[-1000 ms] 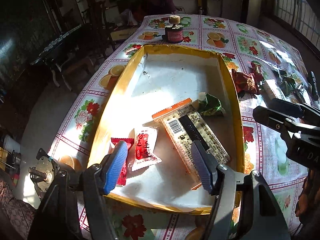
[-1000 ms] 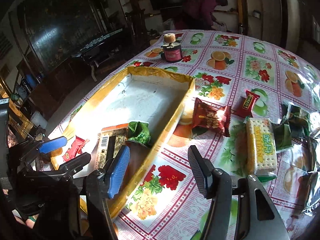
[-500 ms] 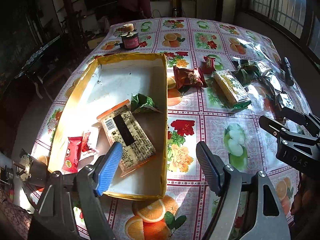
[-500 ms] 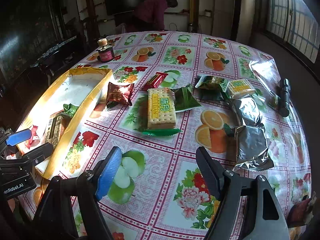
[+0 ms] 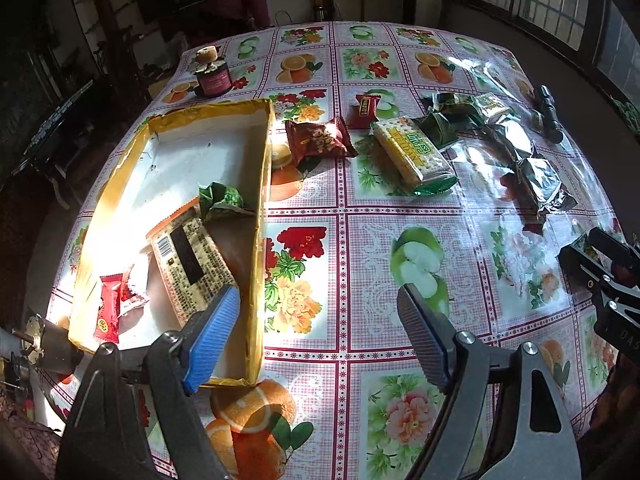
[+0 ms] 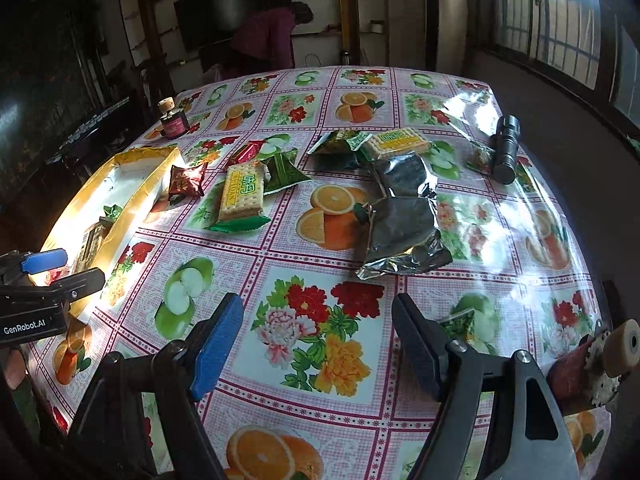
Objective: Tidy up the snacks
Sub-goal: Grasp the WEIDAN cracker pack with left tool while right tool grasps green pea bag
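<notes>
A yellow-rimmed box (image 5: 262,200) lies at the table's left and holds a long speckled pack (image 5: 188,264), a green packet (image 5: 222,200) and small red packets (image 5: 108,312). On the cloth to its right lie a dark red packet (image 5: 318,140), a yellow cracker pack (image 5: 414,152), green packets (image 5: 438,128) and silver foil packs (image 6: 404,232). My left gripper (image 5: 316,300) hovers by the box's near right corner, its jaws opening with nothing between them. My right gripper (image 6: 316,304) is open and empty over the bare cloth, short of the foil packs.
A dark jar (image 5: 212,78) stands beyond the box. A black flashlight (image 6: 506,148) lies at the far right. A small green packet (image 6: 460,322) lies by my right finger. A person (image 6: 272,40) bends over behind the table. The table's edges drop off left and right.
Both grippers have swung right, away from over the box toward the loose snacks on the cloth. Both pairs of jaws stand wider than a second ago.
</notes>
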Demonstrator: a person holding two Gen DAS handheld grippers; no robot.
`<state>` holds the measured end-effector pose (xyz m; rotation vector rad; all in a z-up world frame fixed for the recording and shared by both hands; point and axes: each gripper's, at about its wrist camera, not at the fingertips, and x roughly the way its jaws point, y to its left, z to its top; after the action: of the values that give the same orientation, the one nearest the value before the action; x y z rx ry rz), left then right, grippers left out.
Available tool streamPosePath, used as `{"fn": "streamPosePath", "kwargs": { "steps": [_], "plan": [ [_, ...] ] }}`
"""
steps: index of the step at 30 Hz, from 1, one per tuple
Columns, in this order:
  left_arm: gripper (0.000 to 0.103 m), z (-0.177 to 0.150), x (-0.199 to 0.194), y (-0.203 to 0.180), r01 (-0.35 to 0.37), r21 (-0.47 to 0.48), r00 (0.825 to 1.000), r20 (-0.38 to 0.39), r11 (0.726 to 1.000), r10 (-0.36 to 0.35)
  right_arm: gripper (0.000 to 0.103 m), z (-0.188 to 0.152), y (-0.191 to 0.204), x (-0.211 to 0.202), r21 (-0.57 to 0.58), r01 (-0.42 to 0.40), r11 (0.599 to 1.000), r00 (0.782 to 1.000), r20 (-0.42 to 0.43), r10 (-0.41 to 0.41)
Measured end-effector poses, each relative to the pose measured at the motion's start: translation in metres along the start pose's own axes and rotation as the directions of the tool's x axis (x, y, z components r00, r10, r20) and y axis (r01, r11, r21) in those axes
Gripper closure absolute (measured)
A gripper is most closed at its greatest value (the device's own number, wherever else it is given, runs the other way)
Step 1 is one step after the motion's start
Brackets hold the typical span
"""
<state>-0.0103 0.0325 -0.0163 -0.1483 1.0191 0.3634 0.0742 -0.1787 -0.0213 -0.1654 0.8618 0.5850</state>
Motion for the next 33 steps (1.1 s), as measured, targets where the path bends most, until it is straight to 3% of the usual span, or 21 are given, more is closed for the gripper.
{"fn": "streamPosePath", "kwargs": {
  "steps": [11,20,26,33],
  "plan": [
    [0.021,0.012,0.009,-0.019,0.067,-0.001,0.997,-0.033,0.998,-0.067,0.026,-0.032,-0.057,-0.023,0.112,0.071,0.991,0.997,0.018,-0.074],
    [0.017,0.026,0.017,-0.03,0.09,-0.008,0.995,-0.045,0.996,-0.091,0.026,-0.028,-0.079,-0.01,0.171,0.086,0.982,0.996,-0.013,-0.085],
    [0.017,0.062,0.045,-0.036,0.135,-0.056,0.986,-0.093,0.989,-0.14,0.026,-0.017,-0.076,0.009,0.104,0.102,0.989,0.994,-0.055,-0.097],
    [0.017,0.107,0.101,-0.052,0.076,-0.109,0.982,-0.164,0.991,-0.094,0.026,-0.016,-0.071,0.021,0.028,0.113,0.993,0.989,-0.099,-0.11]
  ]
}}
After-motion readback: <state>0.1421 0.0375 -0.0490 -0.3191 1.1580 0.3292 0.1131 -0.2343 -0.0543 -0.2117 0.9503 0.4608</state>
